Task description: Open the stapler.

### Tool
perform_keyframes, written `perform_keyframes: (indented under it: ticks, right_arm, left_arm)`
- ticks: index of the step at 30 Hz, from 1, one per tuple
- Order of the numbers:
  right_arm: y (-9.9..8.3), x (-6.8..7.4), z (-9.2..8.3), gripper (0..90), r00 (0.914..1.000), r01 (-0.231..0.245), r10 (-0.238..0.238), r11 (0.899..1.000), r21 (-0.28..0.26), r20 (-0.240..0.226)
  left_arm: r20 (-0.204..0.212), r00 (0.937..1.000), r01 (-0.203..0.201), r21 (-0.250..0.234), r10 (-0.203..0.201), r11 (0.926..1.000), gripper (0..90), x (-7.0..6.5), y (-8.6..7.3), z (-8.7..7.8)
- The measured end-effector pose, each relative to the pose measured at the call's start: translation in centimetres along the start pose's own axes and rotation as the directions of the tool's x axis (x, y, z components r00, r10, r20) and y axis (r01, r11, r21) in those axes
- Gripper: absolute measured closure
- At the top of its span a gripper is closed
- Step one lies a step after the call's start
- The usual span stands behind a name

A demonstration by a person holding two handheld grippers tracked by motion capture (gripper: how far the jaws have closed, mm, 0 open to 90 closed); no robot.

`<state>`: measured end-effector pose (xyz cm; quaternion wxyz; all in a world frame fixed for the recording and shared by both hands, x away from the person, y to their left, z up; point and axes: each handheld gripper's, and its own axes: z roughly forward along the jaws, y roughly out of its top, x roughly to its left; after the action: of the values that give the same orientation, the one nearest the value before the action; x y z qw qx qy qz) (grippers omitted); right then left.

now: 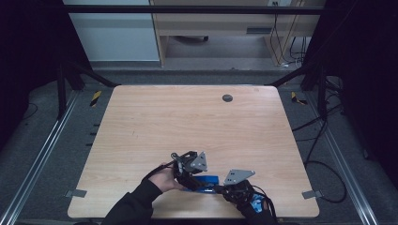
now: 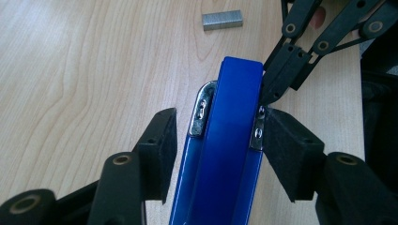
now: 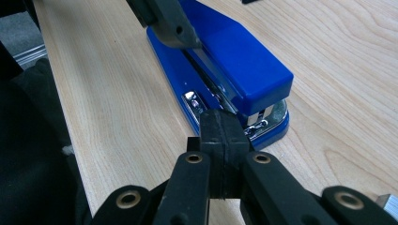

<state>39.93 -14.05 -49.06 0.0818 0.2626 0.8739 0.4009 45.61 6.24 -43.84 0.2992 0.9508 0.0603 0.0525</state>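
Staples [image 2: 222, 20] lie beyond the stapler [image 2: 225, 140] in the left gripper view.

Wooden bench [image 1: 187, 122] from above, with a blue stapler [image 1: 205, 182] lying near the front edge. The left gripper [image 1: 190, 180] sits right over its left end, and the right gripper [image 1: 221, 189] comes in at its right end. There's a small dark round thing [image 1: 227, 98] near the far edge
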Motion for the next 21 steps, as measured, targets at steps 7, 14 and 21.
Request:
perform_keyframes:
  ticks: [7, 14, 21]
  right_arm:
    - [0.0, 0.0, 0.0, 90.0, 1.0, -0.003, 0.003, 1.0, -0.008, 0.008]
    - [0.1, 0.0, 0.1, 90.0, 0.9999, -0.004, 0.004, 1.0, -0.015, 0.011]
    - [0.1, 0.0, 0.1, 90.0, 0.9998, -0.006, 0.007, 1.0, -0.019, 0.017]
  left_arm:
    - [0.017, 0.9998, -0.01, 0.032, 0.01, 0.9994, 47.2, 0.0, 0.1, 0.8]
    - [0.029, 0.9995, -0.012, 0.051, 0.01, 0.9986, 51.2, 0.2, 0.1, 1.4]
    - [0.047, 0.9985, -0.031, 0.077, 0.027, 0.9965, 55.9, 0.2, 0.4, 1.8]
